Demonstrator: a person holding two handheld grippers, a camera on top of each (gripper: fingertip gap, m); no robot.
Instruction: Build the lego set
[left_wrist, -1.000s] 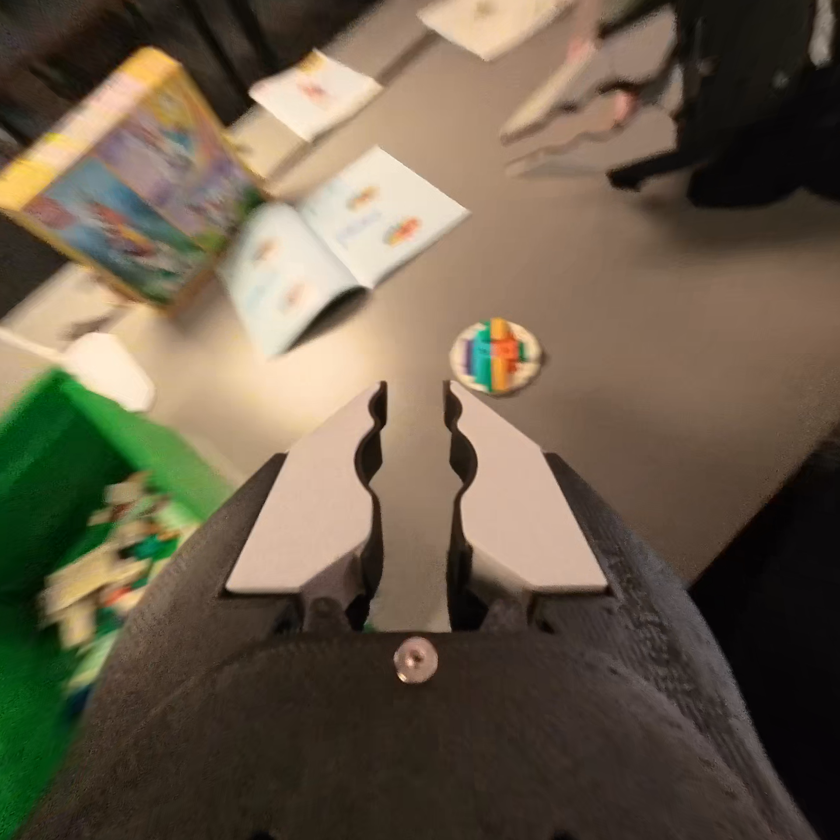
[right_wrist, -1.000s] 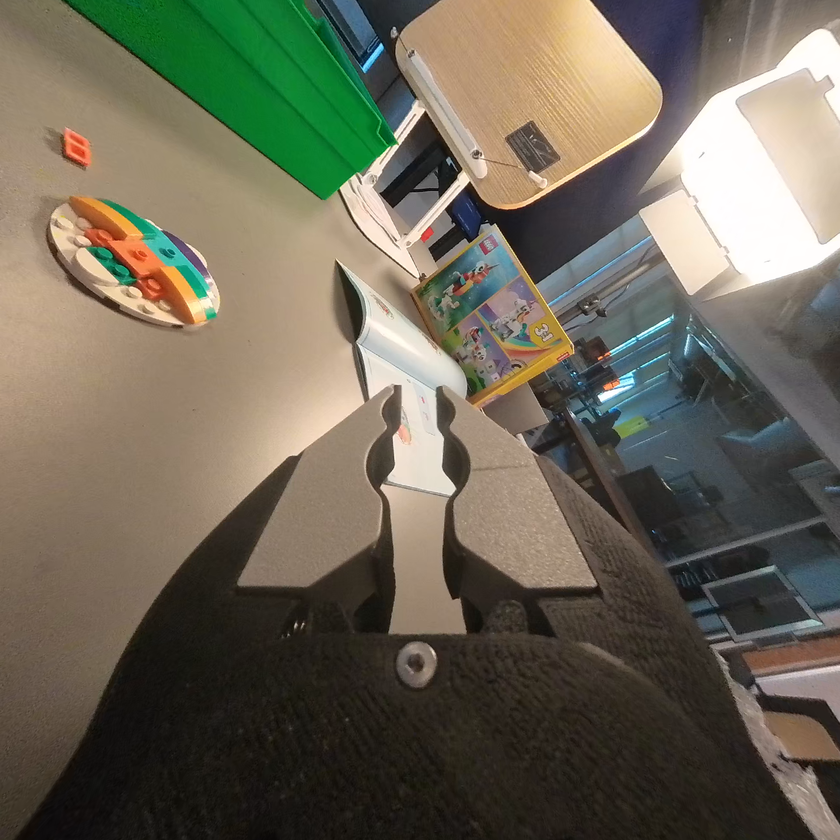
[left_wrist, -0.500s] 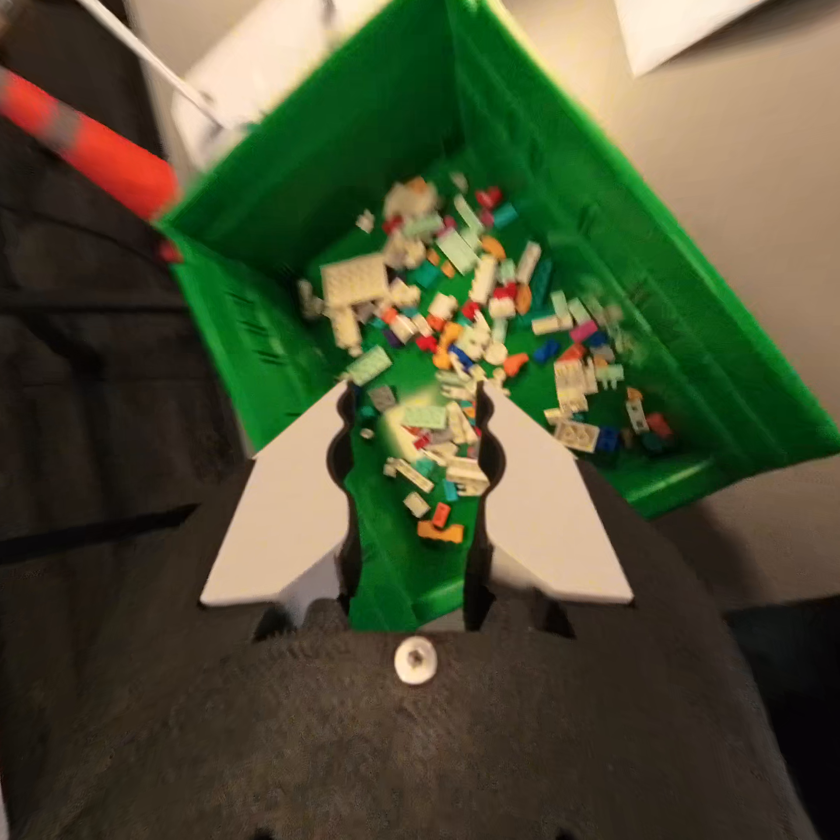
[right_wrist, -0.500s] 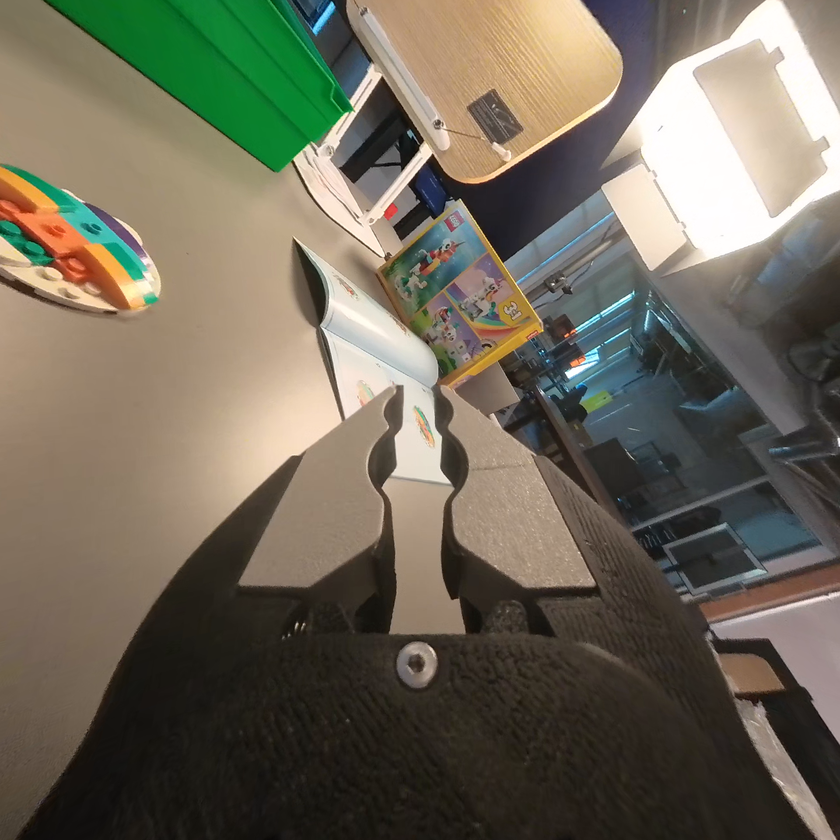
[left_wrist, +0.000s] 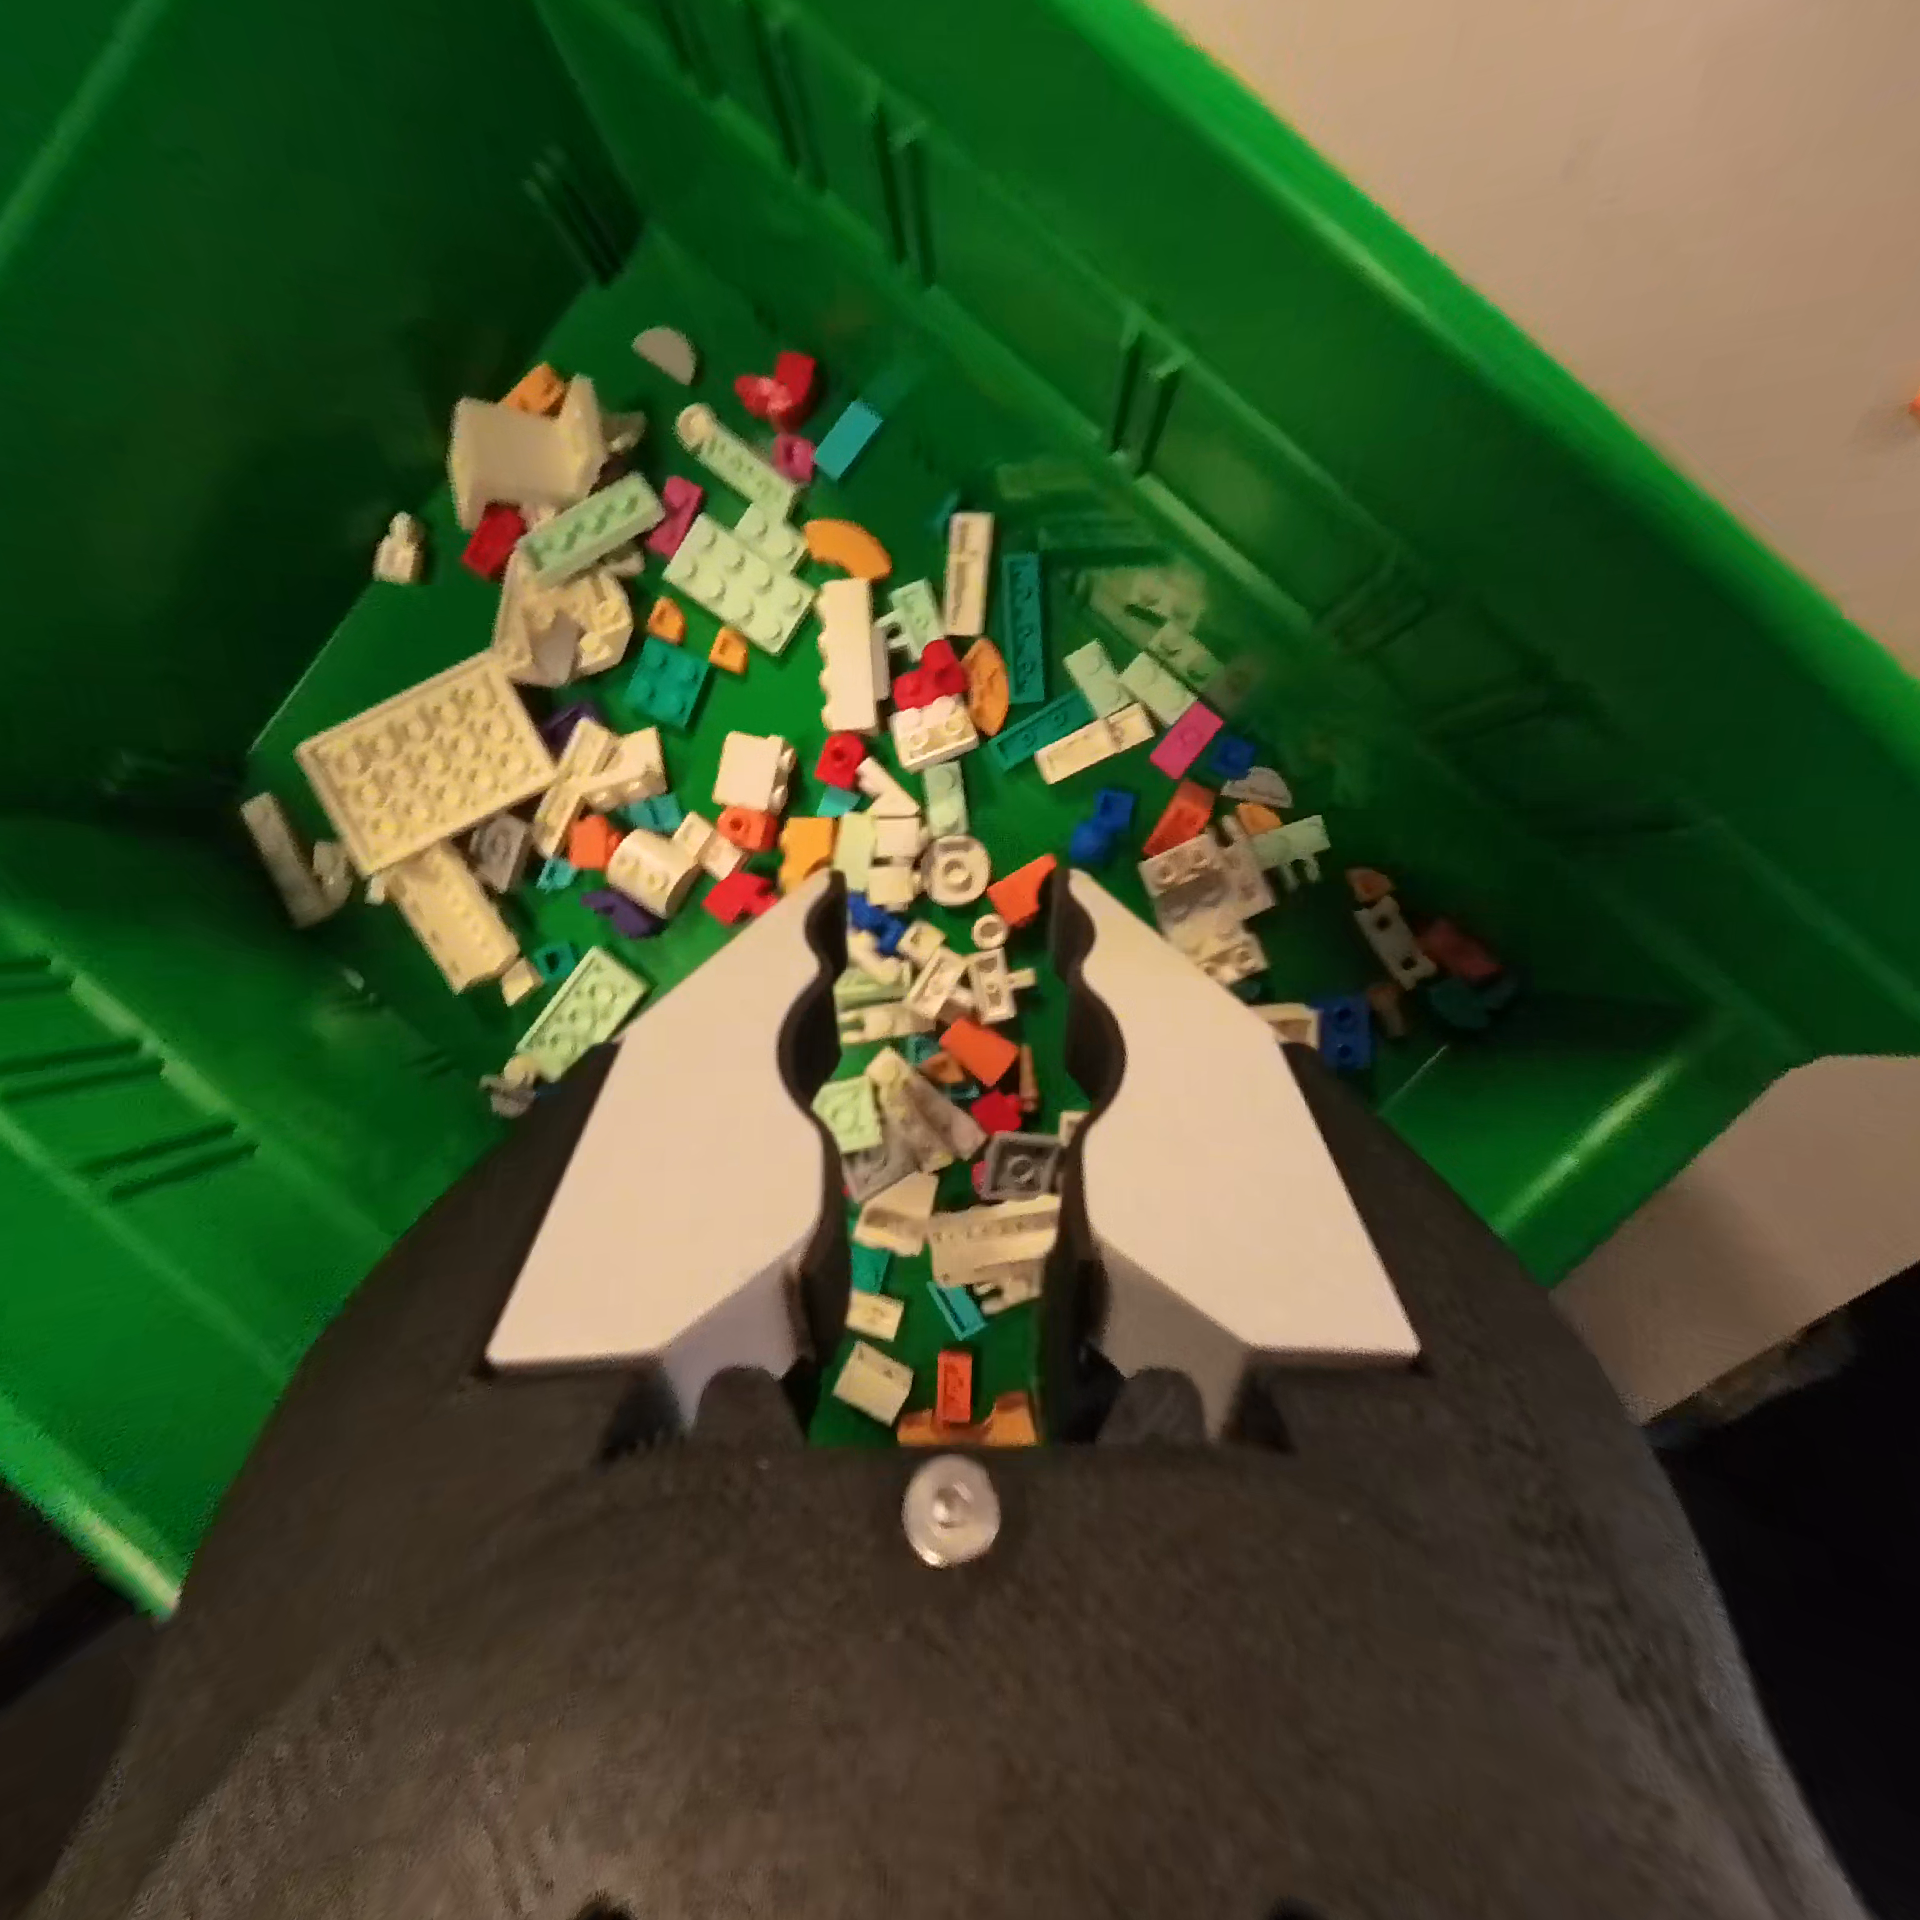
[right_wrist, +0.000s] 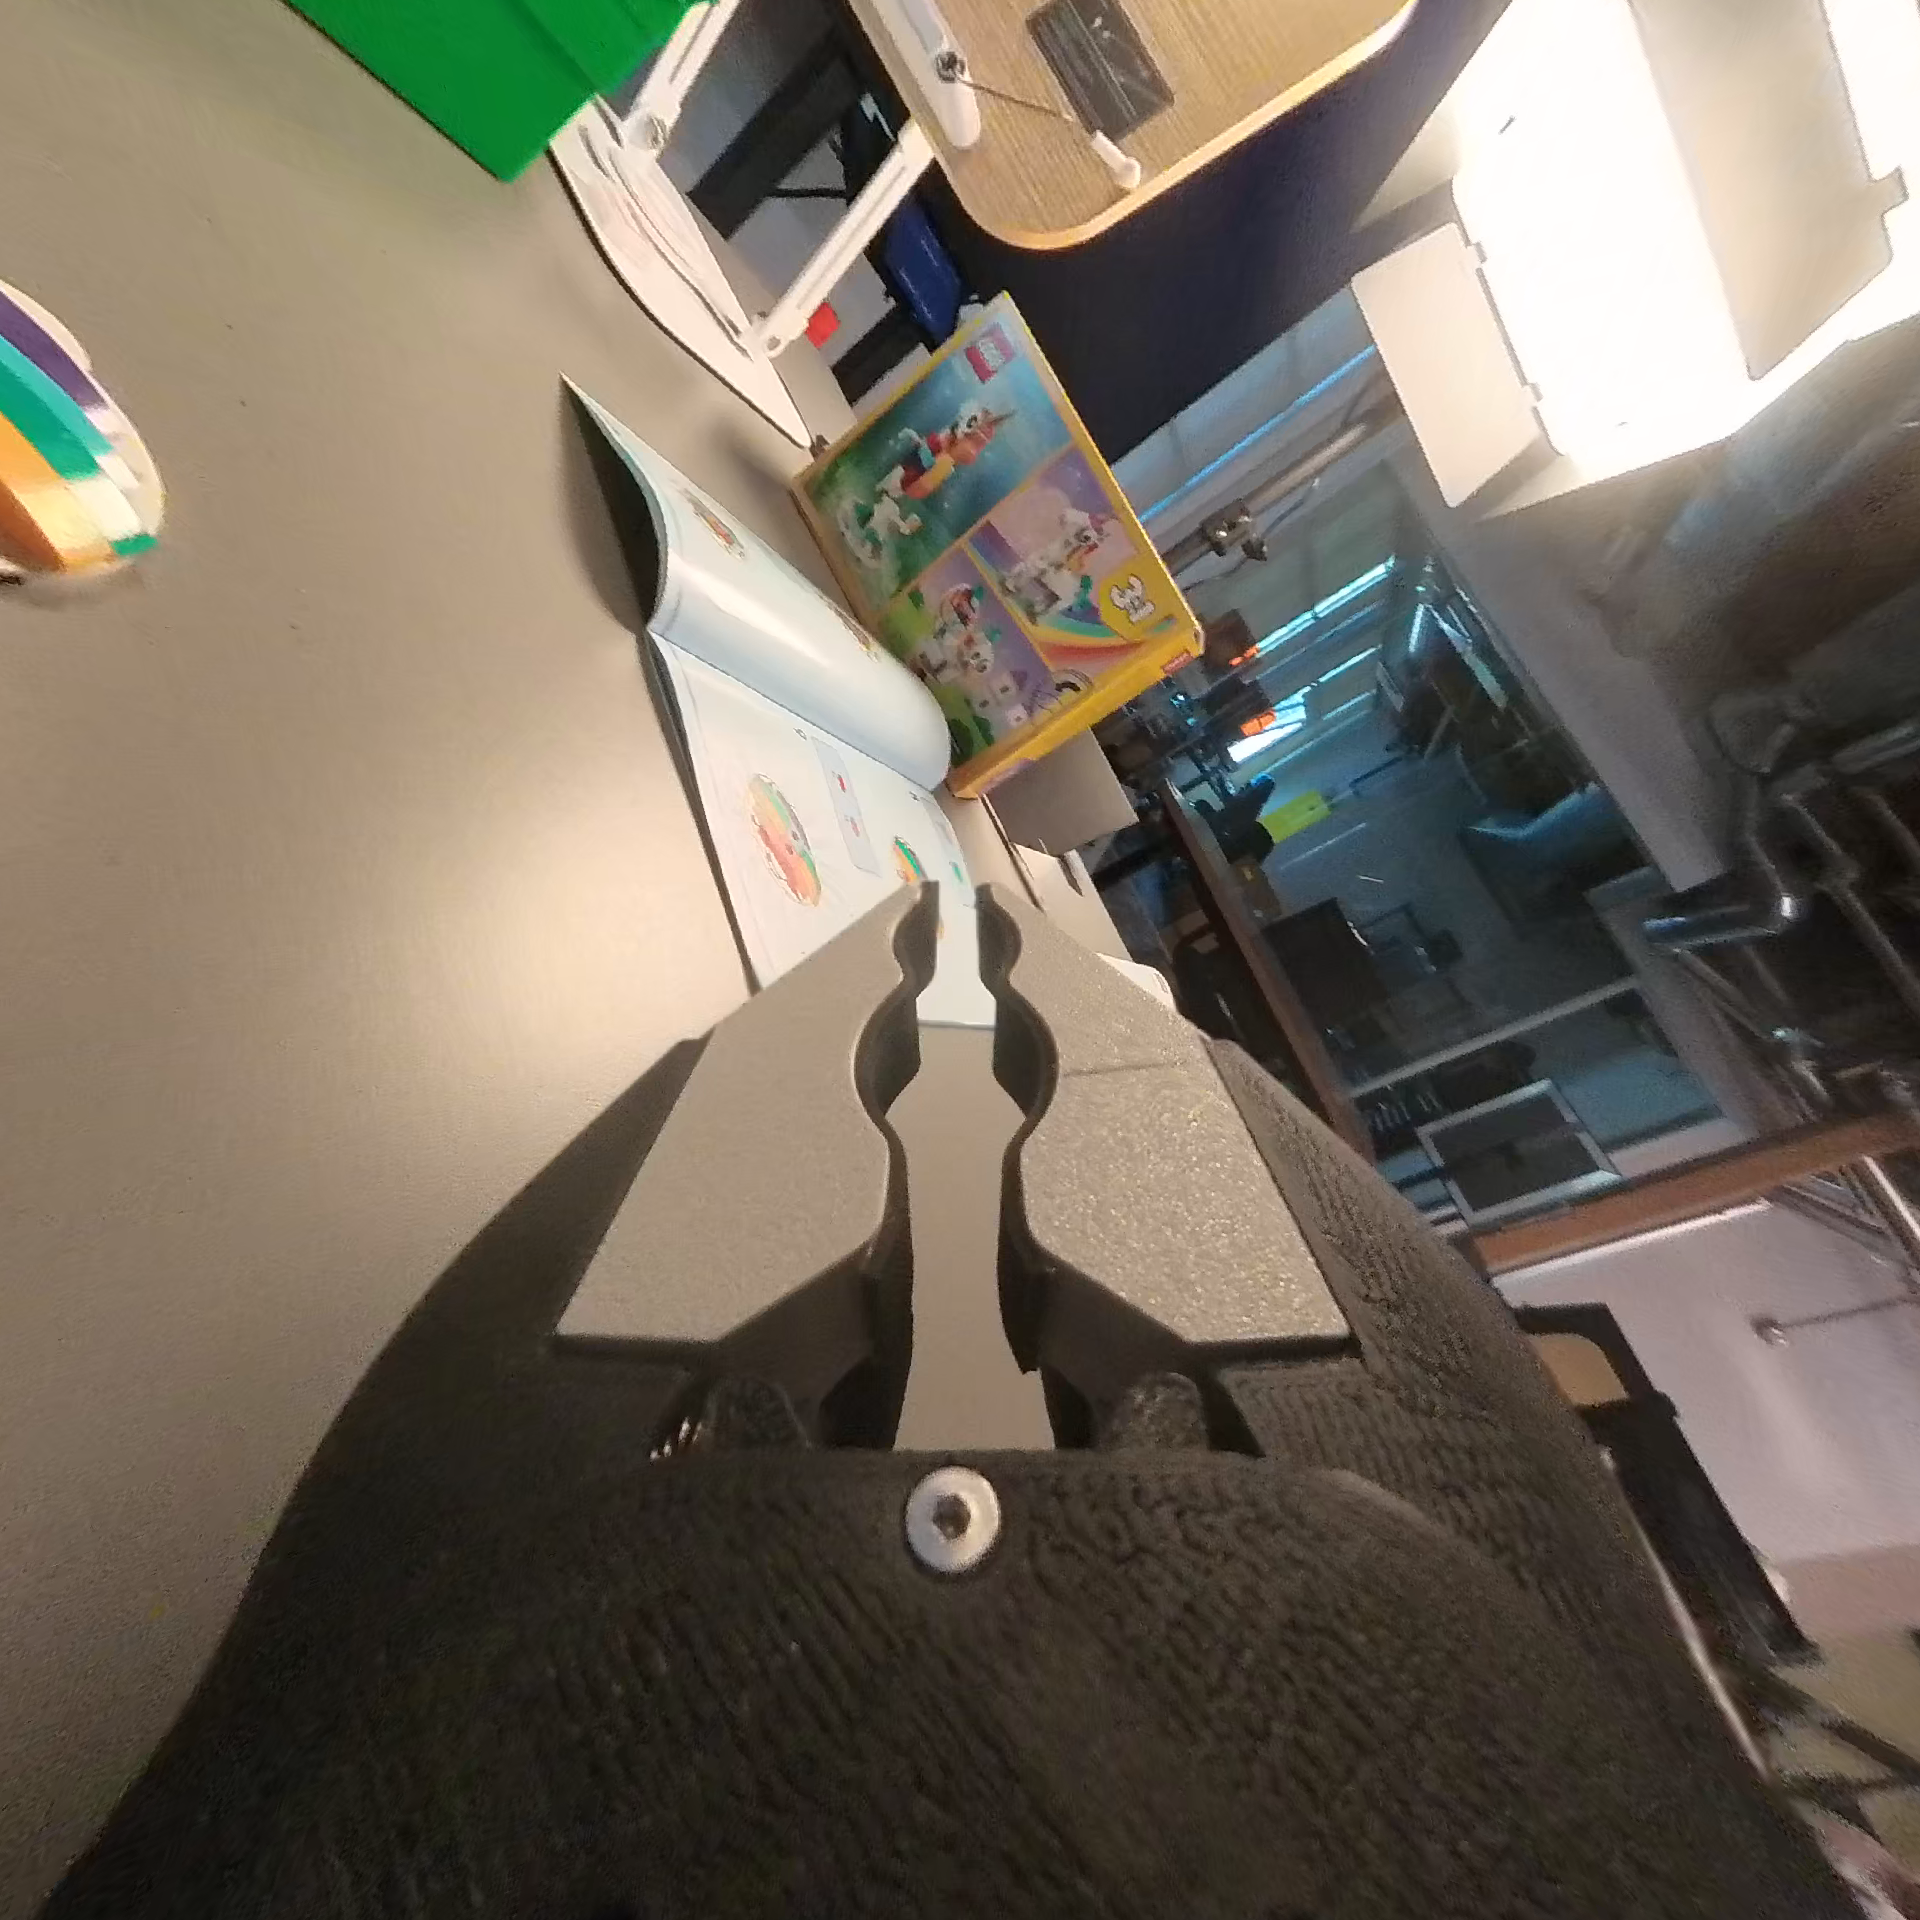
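Observation:
My left gripper (left_wrist: 943, 883) is open and empty, held above a green bin (left_wrist: 1299, 436) that holds several loose lego pieces (left_wrist: 748, 592) in white, mint, red, orange and teal. A white studded plate (left_wrist: 426, 764) lies at the bin's left. My right gripper (right_wrist: 954, 894) is open a little and empty, low over the grey table (right_wrist: 312, 831). The round partly built lego disc (right_wrist: 62, 488) sits at the far left edge of the right wrist view, cut off by the frame.
An open instruction booklet (right_wrist: 790, 748) lies just beyond my right gripper, with the lego box (right_wrist: 997, 530) standing behind it. The green bin's corner (right_wrist: 488, 73) shows at the top left. A white frame and a wooden panel (right_wrist: 1143, 94) stand past the table edge. About 40 centimeters separates my left fingertips from my right. The white studded plate (left_wrist: 426, 764) is closer to my left gripper, around 10 centimeters from its tips; the right tips are 45 centimeters off. The round partly built lego disc (right_wrist: 62, 488) lies some 12 centimeters from my right tips, 30 centimeters from my left tips.
My left gripper swung from the table and disc to over the green bin, moved closer to the pieces and opened wider. My right gripper shifted right, so the disc slid to the frame's left edge.

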